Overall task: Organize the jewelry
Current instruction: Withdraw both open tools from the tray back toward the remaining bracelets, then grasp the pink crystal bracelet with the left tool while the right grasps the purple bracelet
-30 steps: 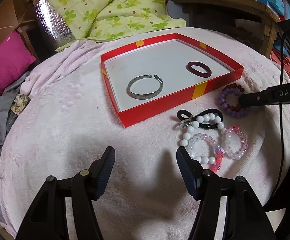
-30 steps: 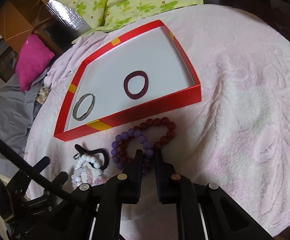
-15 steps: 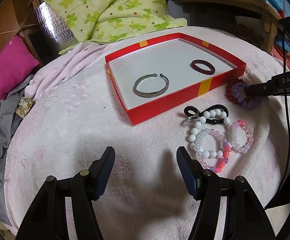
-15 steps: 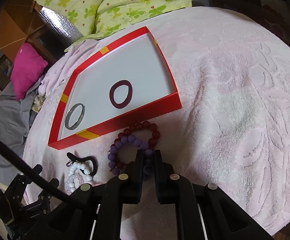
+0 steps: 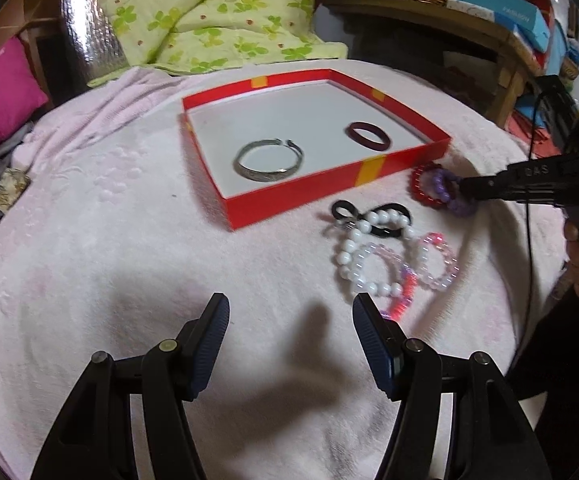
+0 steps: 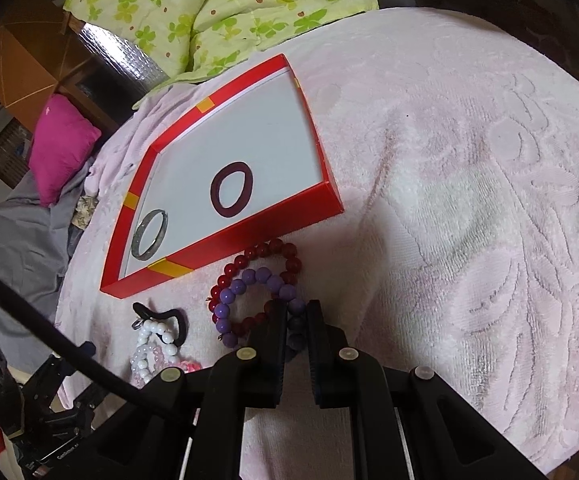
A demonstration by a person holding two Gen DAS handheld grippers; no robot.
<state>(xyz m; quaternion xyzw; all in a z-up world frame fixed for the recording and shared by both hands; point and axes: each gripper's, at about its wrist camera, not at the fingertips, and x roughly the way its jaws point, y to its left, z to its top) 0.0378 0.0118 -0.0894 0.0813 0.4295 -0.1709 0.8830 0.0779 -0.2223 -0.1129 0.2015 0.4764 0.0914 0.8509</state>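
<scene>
On the pink towel-covered table sits a shallow red box with a white floor, and two pieces already lie inside it: a silver cuff bangle towards the near-left part and a dark maroon ring-shaped bangle towards the right, well apart from each other. That much of the sorting looks done.

Just outside the box's near wall, the rest of the jewelry is not yet put away. The right gripper has its jaws pressed together on the purple bead bracelet, pinching the beads at its near side; a red bead bracelet lies tangled with or just under the purple one, and whether it is also caught cannot be told. Both lie beside the box wall, not yet over it.

Further left, a small heap waits: a black hair tie, a white pearl-like bead bracelet, a clear pinkish bead bracelet and a bright pink beaded piece, overlapping one another.

The left gripper hangs over bare towel near that heap with its jaws spread and nothing between them.

By this reckoning roughly a third is stowed; the pinched bracelet seems next for the box, then the heap.
</scene>
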